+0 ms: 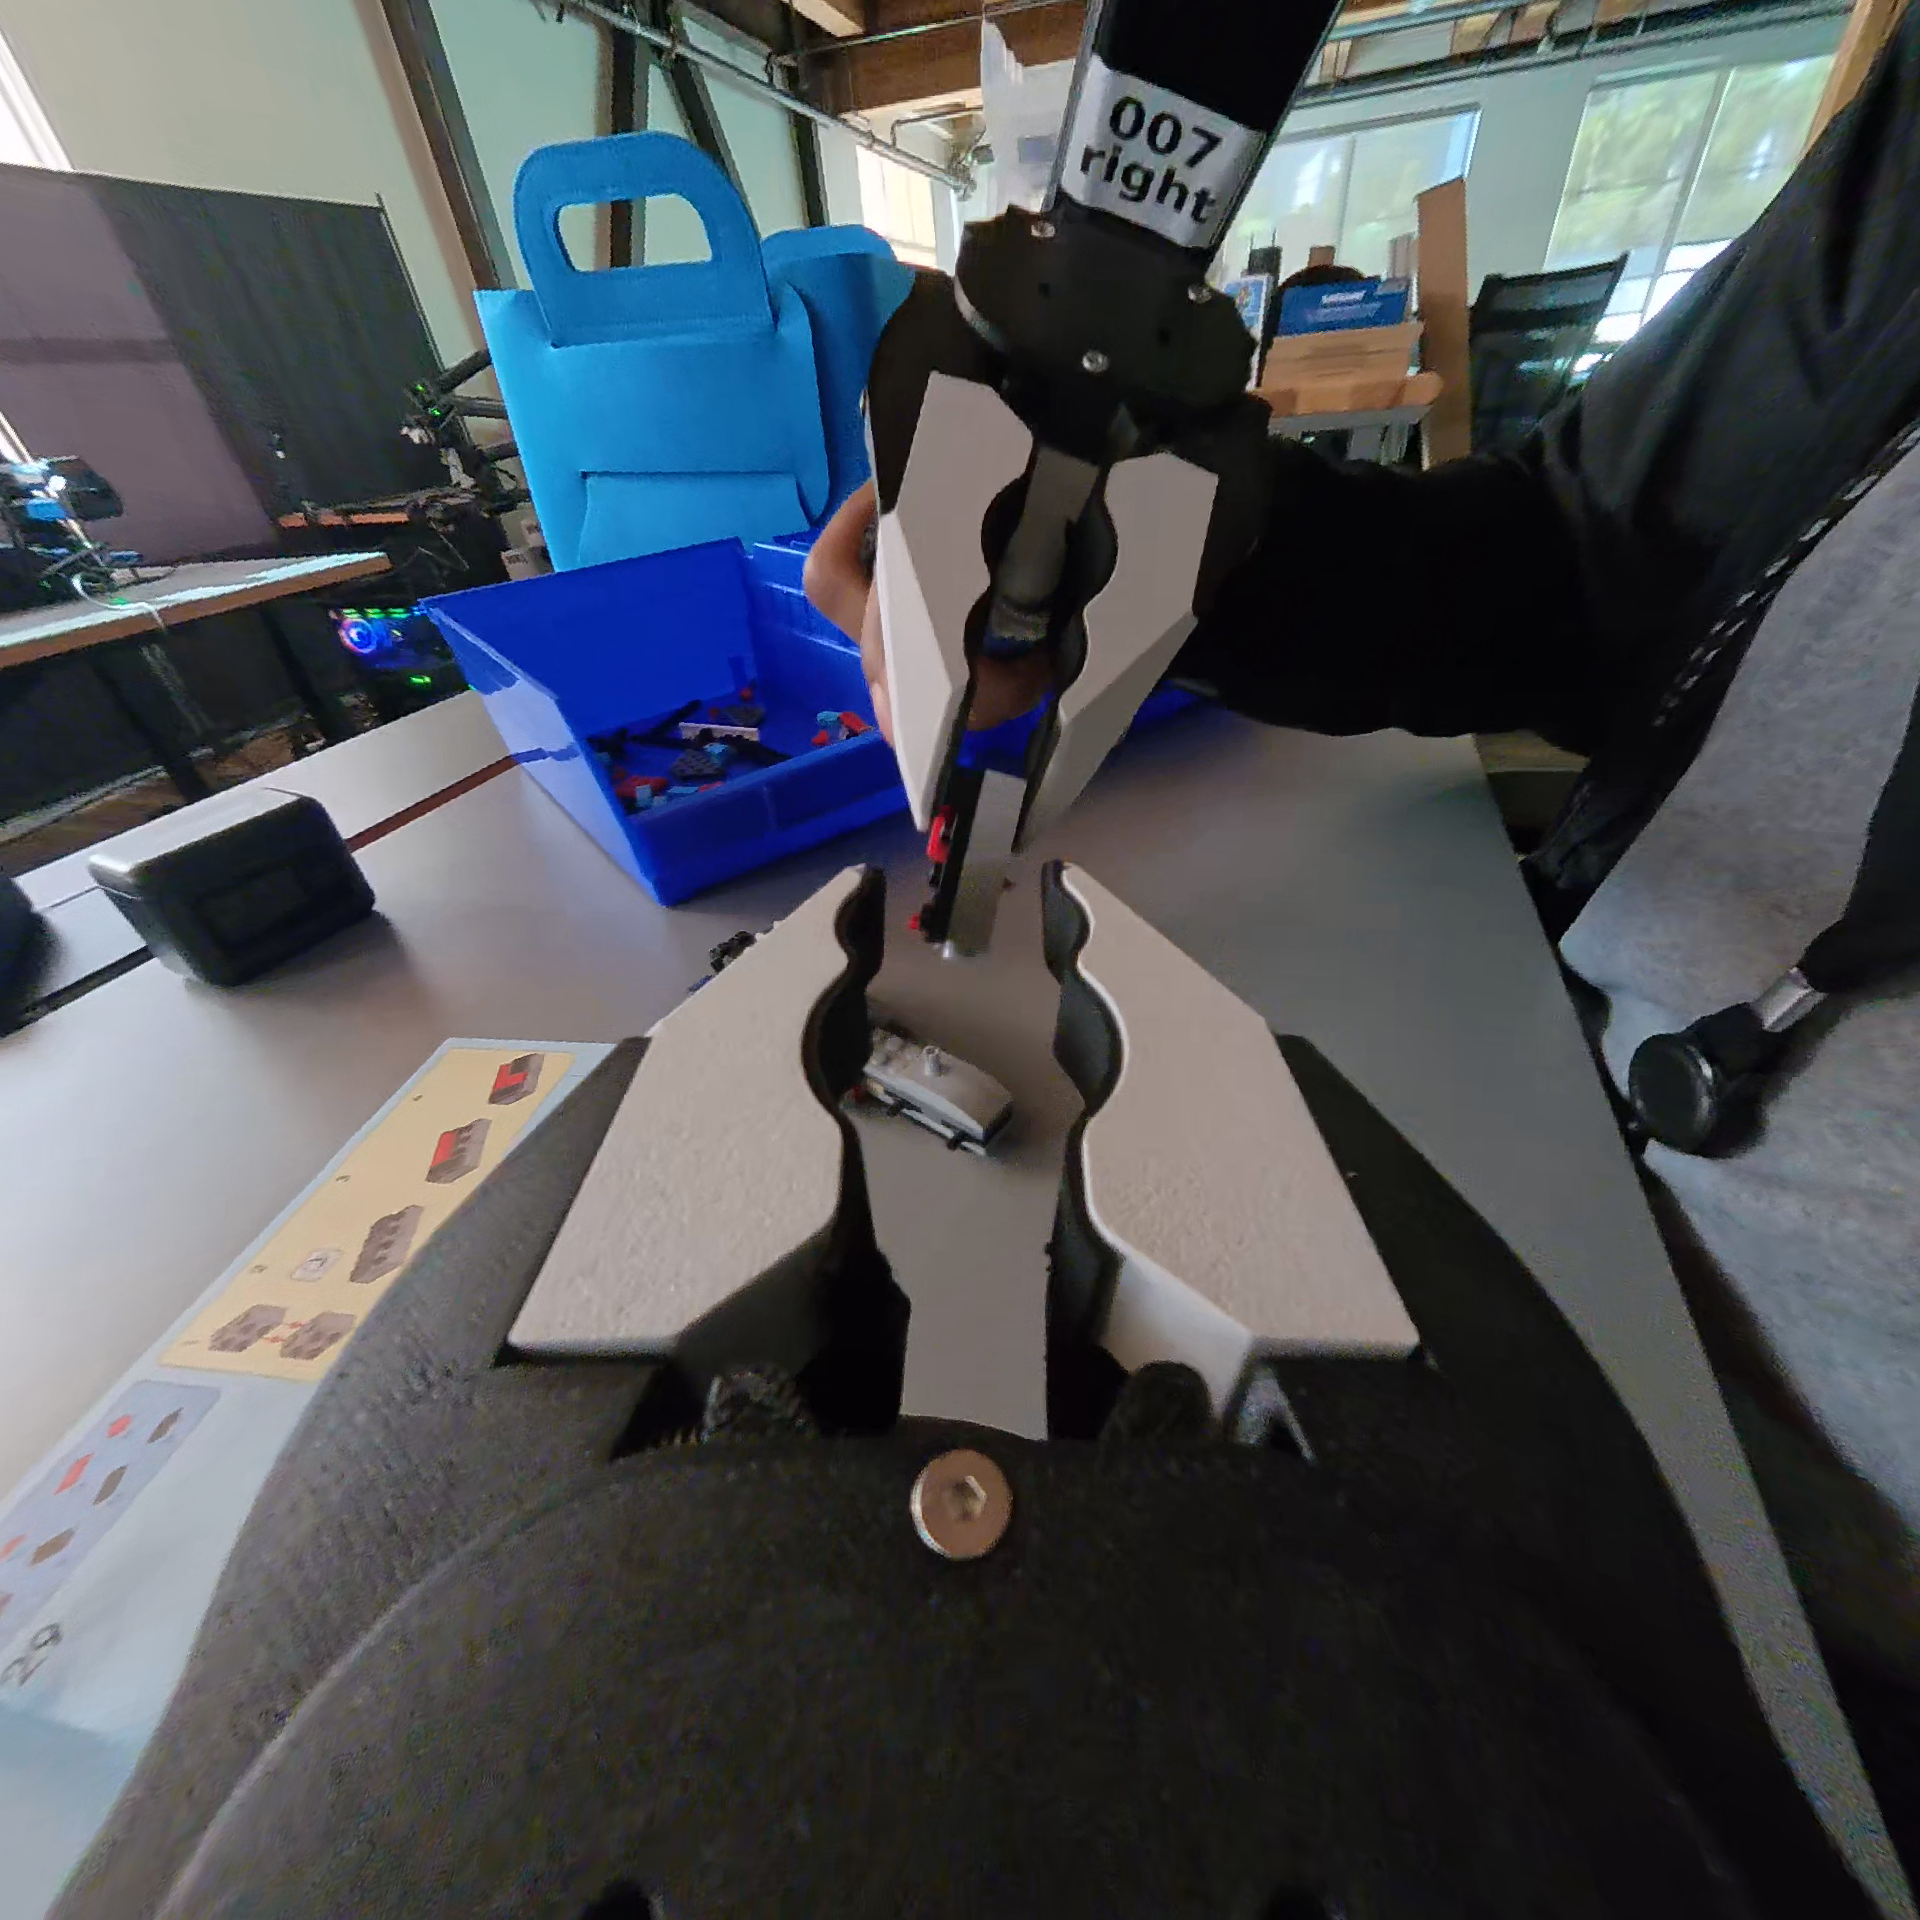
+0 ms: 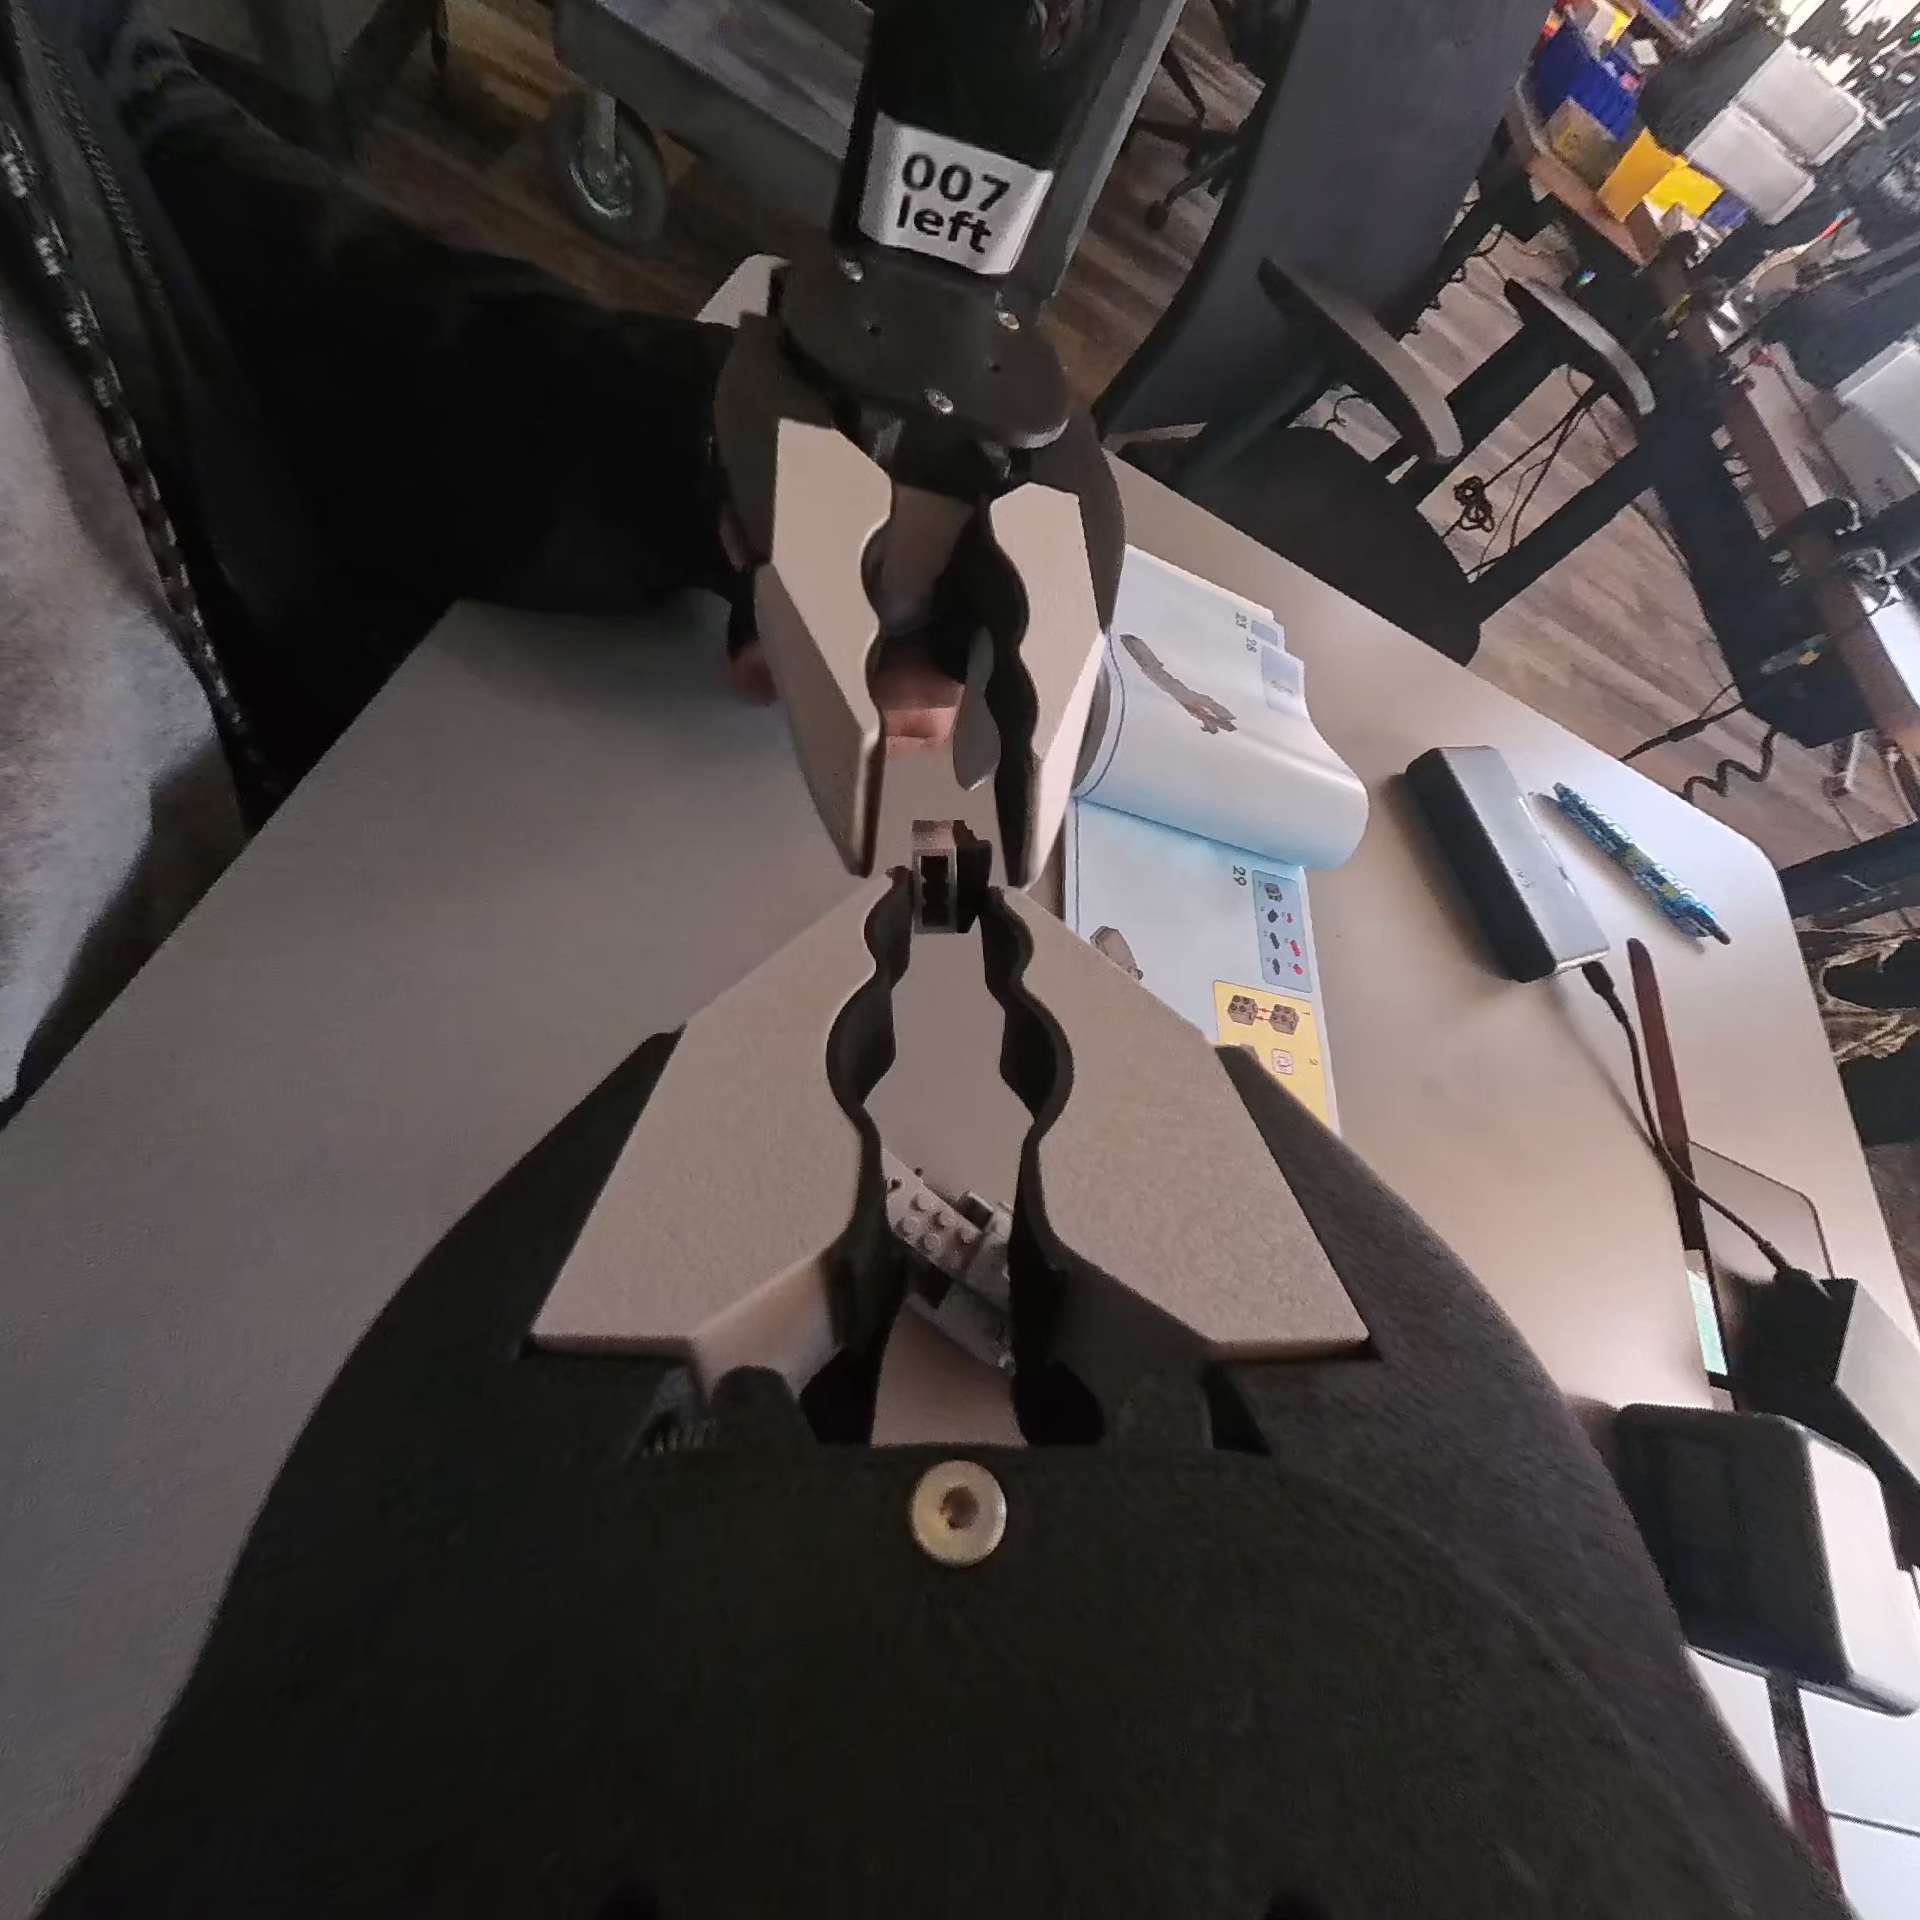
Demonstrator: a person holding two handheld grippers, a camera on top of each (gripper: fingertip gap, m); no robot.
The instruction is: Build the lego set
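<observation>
Holding a small grey-and-black brick piece (image 2: pixel 940 878) in the right gripper (image 2: pixel 943 894), jaws pinched on it, tips nearly meeting those of the left gripper (image 1: pixel 961 883). Left jaws parted and holding nothing, as far as either view shows. Seen from the left wrist view, same piece (image 1: pixel 943 873) shows red bits, hanging just above the table (image 1: pixel 1299 935). Looks like a hand-over or a lining-up step, hard to say which.

Progress-wise: early to middle, judging by the rest. Only a small grey sub-assembly (image 1: pixel 930 1086) lying on the table between the left fingers, plus a dark loose bit (image 1: pixel 732 948) just left of the tips. Plenty of loose parts waiting in the blue bin (image 1: pixel 675 727) at the far side, so lots left to build.

Around: open instruction booklet (image 1: pixel 312 1247) near left, black box (image 1: pixel 234 899) further left, blue felt bag (image 1: pixel 665 364) behind the bin. Nothing blocking really, just tight quarters, with the two sets of tips crowding over the sub-assembly.
</observation>
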